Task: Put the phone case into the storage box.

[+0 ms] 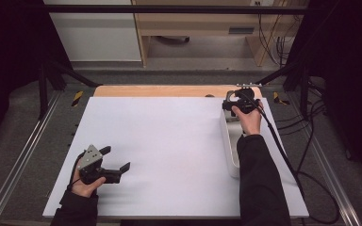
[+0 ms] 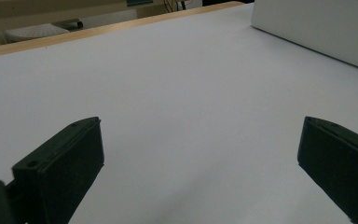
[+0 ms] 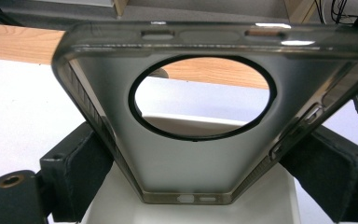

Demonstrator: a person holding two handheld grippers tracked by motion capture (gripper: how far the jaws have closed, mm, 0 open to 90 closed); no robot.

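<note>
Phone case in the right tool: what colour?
Smoky translucent grey case with a black-rimmed round cutout; right gripper view shows it best.

Left tongs (image 1: 118,159) gape over white table (image 1: 169,155); right tongs (image 1: 231,104) above tray (image 1: 229,146).

The left tongs (image 1: 118,159) are gaping wide, hand low and near. The right tongs (image 1: 233,104) are reaching far forward, arm outstretched, jaws clamping inward.

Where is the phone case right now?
The phone case is clamped between the right gripper jaws, held above the far end of the white tray at the table's right side.
</note>
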